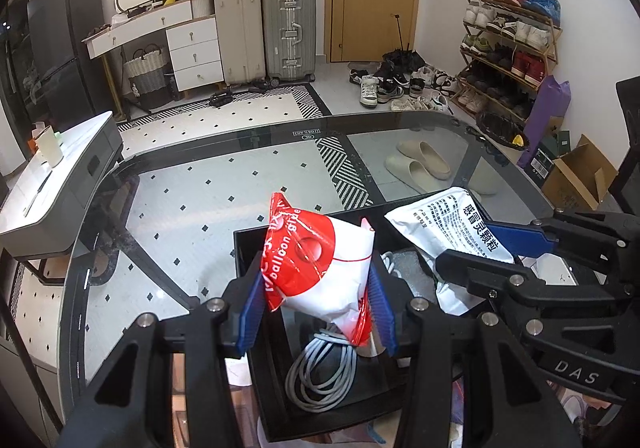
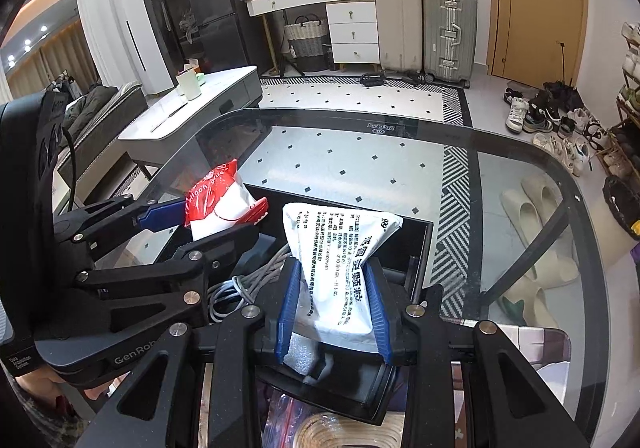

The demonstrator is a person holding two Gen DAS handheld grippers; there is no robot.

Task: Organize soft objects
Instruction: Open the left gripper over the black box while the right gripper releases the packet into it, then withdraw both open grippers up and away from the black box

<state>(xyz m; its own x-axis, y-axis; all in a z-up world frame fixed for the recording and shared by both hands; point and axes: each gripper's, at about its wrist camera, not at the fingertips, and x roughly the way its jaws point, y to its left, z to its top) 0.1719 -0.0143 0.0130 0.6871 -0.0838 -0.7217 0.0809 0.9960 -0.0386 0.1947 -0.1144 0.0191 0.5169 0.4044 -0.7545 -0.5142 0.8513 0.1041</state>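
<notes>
My left gripper [image 1: 316,308] is shut on a red and white "balloon" packet [image 1: 320,268], held above a black open box [image 1: 256,248] on the glass table. My right gripper [image 2: 334,308] is shut on a white medicine sachet [image 2: 340,260] printed with black text, also over the box. Each view shows the other gripper at its side: the right gripper [image 1: 516,248] with the white sachet [image 1: 448,219], the left gripper [image 2: 188,226] with the red packet [image 2: 224,199]. A coiled grey cable [image 1: 320,372] lies in the box under both packets.
The glass table [image 1: 248,135] has a dark rounded rim, with patterned floor and beige slippers [image 1: 420,167] seen through it. A grey side table [image 1: 52,175] with a cup stands left. Suitcases, a dresser, a door and a shoe rack [image 1: 508,47] lie beyond. A cardboard box [image 1: 576,175] sits right.
</notes>
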